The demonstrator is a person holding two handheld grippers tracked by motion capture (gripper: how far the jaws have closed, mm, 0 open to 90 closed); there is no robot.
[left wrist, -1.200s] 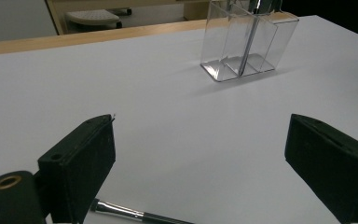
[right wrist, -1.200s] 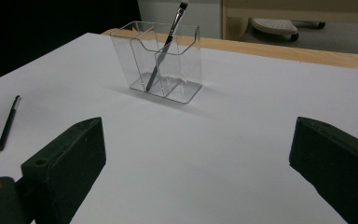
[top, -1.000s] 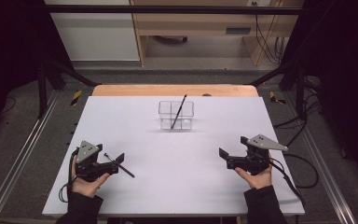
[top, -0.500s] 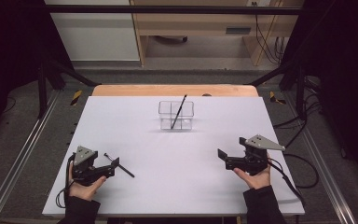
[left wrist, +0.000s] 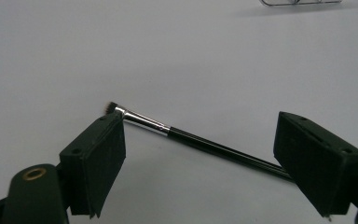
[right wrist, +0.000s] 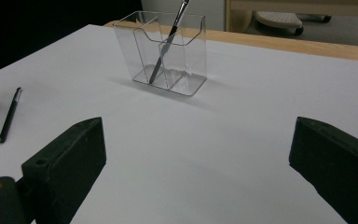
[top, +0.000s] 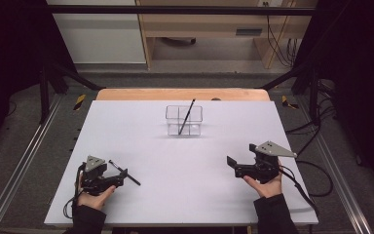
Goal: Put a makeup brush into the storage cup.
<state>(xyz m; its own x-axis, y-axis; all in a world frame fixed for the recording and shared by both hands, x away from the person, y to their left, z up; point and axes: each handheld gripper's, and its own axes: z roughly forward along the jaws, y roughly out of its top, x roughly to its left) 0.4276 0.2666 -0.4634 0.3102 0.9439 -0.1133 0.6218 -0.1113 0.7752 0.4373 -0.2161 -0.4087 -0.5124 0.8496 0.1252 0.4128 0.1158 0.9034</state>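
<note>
High view: the left gripper (top: 118,179) sits near the front left corner of the white table (top: 141,131), held in the person's left hand (top: 93,197). Just ahead of its jaws lies a slim black makeup brush (top: 124,172), flat on the table and angled across the jaw tips. The right gripper (top: 232,164) hovers over the front right part of the table in the right hand (top: 265,185), pointing leftward, with nothing between its jaws. Near the far middle of the table stands a clear plastic organizer (top: 183,120) with a second brush (top: 186,116) leaning inside it, well apart from both grippers.

Left gripper view: the jaws are spread wide. The makeup brush (left wrist: 196,141) lies on the table between them, its dark bristle tip and silver ferrule just beside the left jaw, its black handle running toward the right jaw and passing behind it. Whether either jaw touches the brush cannot be told.

Right gripper view: the jaws stand wide open over bare table. Beyond them the clear organizer (right wrist: 168,51) stands upright, divided into compartments, the second brush (right wrist: 168,39) tilted in it. The makeup brush (right wrist: 9,115) lies at the far left.
</note>
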